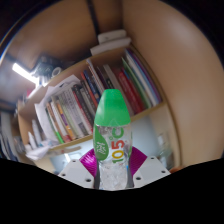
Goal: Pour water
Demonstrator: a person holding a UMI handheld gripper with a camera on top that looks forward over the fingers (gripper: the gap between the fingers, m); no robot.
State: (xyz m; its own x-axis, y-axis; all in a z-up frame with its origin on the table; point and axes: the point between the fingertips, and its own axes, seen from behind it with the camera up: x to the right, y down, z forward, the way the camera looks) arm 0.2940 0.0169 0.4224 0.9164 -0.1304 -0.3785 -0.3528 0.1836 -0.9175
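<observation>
The gripper [113,170] is clamping a clear bottle [112,140] with a green cap, both magenta pads [92,157] pressing its sides. Behind it, a wooden bookshelf [90,85] packed with leaning books [70,105] is appearing tilted.

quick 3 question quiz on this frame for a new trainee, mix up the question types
1. True or false: the bottle between the jaws of the gripper has a red cap.
2. Multiple choice: what fills the background beyond the bottle? A) a sink B) a bookshelf full of books C) a stove
3. Fill in: the bottle's lower body is clear, and its label carries large ____ in red and orange.

Key:
1. False. The cap and upper part are green.
2. B. Books stand in tilted rows on the shelf.
3. Digits. The full print cannot be read. The magenta pads sit against both sides of the bottle, so it looks gripped.
</observation>
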